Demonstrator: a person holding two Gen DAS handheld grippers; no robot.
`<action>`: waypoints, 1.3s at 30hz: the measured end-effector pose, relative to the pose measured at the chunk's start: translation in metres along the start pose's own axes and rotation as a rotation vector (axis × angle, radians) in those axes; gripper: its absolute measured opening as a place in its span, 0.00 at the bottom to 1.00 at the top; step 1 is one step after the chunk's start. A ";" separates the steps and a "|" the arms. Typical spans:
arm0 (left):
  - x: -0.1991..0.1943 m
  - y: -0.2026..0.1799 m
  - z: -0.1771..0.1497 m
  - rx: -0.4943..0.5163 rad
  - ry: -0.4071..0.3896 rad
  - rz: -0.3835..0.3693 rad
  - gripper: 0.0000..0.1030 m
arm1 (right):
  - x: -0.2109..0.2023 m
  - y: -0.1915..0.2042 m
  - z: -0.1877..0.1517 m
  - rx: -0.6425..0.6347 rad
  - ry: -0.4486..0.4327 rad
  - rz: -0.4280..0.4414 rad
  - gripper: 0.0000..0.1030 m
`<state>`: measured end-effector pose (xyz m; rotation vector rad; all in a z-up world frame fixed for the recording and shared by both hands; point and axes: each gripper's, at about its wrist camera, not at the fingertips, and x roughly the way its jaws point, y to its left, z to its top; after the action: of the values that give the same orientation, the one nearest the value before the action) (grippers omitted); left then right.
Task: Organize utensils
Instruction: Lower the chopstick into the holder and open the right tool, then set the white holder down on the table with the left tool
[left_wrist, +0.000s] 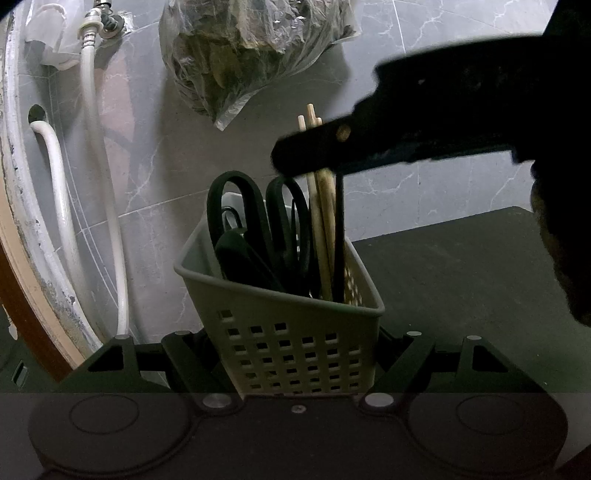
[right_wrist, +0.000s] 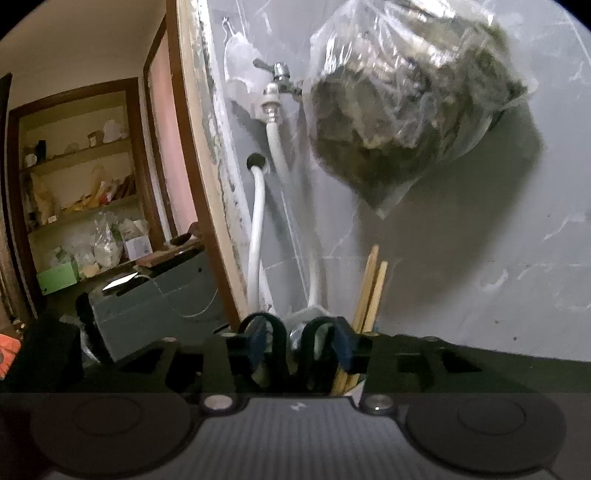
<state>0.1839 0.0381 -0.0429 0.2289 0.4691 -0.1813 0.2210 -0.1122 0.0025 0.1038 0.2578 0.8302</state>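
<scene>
The left gripper (left_wrist: 295, 365) clamps the grey perforated plastic utensil basket (left_wrist: 291, 332), which holds black-handled scissors (left_wrist: 258, 221) and wooden chopsticks (left_wrist: 323, 229), while the right gripper (left_wrist: 314, 151), jaws parted, straddles the chopstick tops.

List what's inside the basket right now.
In the basket: black-handled scissors, wooden chopsticks, a thin black stick and a dark flat handle. A white piece shows behind the scissors. The basket's wall hides every lower end.
</scene>
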 end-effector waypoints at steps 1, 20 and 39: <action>0.000 0.000 0.000 0.000 0.000 0.000 0.77 | -0.003 -0.001 0.002 -0.001 -0.008 -0.007 0.51; -0.001 -0.001 0.000 -0.009 -0.003 0.011 0.77 | -0.050 -0.036 0.004 0.101 0.006 -0.337 0.99; 0.009 -0.024 0.007 -0.095 0.032 0.153 0.84 | -0.066 -0.090 -0.049 0.321 0.430 -0.660 0.99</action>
<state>0.1895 0.0122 -0.0453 0.1741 0.4891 -0.0057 0.2298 -0.2222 -0.0497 0.1294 0.7837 0.1386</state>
